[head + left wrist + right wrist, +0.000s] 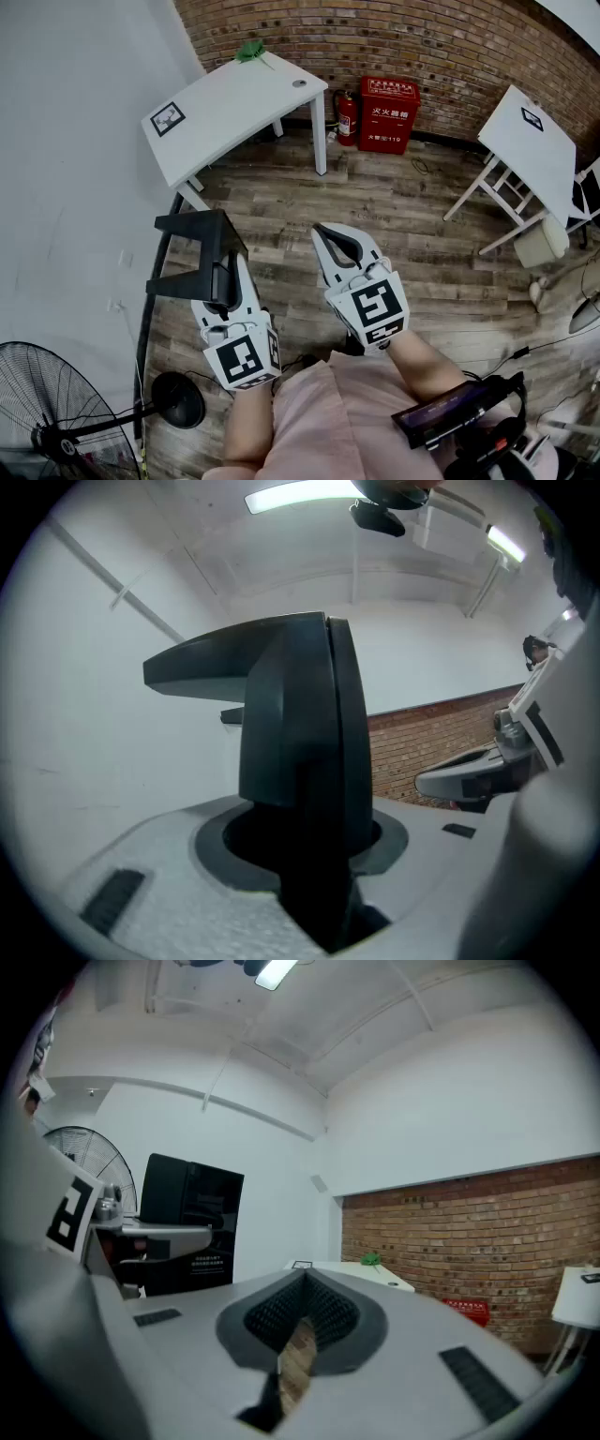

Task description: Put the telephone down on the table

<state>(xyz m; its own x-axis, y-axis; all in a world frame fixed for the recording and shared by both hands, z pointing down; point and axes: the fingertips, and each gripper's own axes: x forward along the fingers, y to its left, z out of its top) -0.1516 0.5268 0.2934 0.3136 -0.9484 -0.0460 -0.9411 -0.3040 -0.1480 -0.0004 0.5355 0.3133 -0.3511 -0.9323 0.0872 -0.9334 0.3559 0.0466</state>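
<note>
The telephone is a black handset. My left gripper is shut on its middle and holds it level in the air over the wooden floor. In the left gripper view the telephone stands upright between the pads and fills the middle, hiding much of the left gripper. My right gripper is beside it, shut and empty; in its own view the right gripper has its pads meeting, with the telephone at the left. The white table stands ahead at the upper left.
A green object and a square marker lie on the white table. A red fire-extinguisher box stands by the brick wall. A second white table is at right. A fan and a black stand base are at lower left.
</note>
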